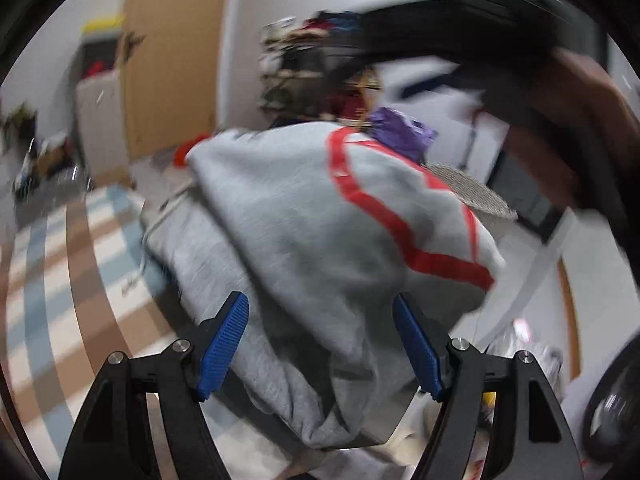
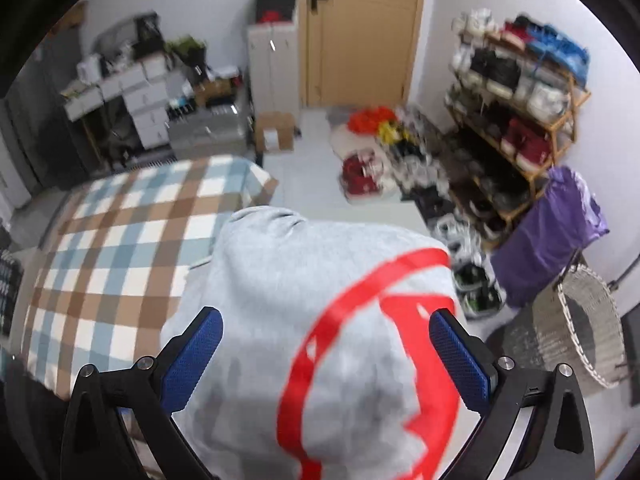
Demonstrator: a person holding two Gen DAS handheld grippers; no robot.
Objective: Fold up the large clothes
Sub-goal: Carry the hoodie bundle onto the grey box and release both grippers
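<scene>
Grey sweatshirt bundled on the checked bed

The sweatshirt (image 1: pixel 320 216) lay ahead of the left gripper (image 1: pixel 320 344) and between the right gripper's (image 2: pixel 326 356) jaws; both stood released, clasping nothing, over the bed (image 2: pixel 120 240).

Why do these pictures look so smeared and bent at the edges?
Left wrist view: heavy motion blur smears the grey sweatshirt and the dark shape at top right, and the checked bedcover curves from the fisheye lens. Right wrist view: sharper, though the shoe rack is soft and the door bows; both frames have dark round corners.
</scene>
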